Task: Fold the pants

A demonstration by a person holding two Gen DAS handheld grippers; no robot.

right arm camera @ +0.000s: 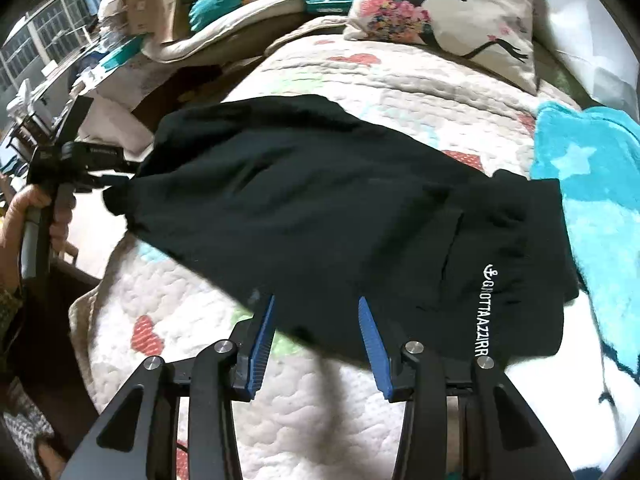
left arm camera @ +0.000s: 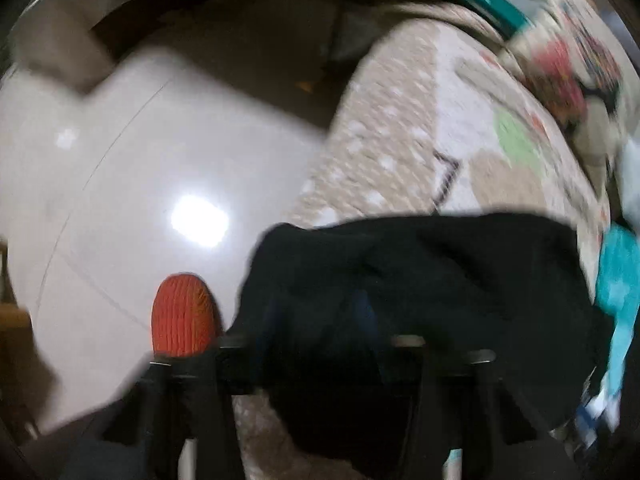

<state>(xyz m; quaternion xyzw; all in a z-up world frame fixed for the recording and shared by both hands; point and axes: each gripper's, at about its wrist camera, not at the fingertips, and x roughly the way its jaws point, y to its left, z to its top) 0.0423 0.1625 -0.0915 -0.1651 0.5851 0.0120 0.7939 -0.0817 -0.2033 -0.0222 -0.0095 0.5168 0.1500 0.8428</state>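
Quilted bedspread point(right arm camera: 400, 92) as work surface, right gripper point(right arm camera: 316, 336) fingers apart over near hem of black pants point(right arm camera: 320, 208), left gripper point(right arm camera: 120, 178) clamped on their far-left end, pants spread flat, turquoise blanket point(right arm camera: 600, 200) beside, patterned pillow point(right arm camera: 440, 8) beyond

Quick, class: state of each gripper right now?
Left gripper: shut on the black pants at their far end.
Right gripper: open, holding nothing.
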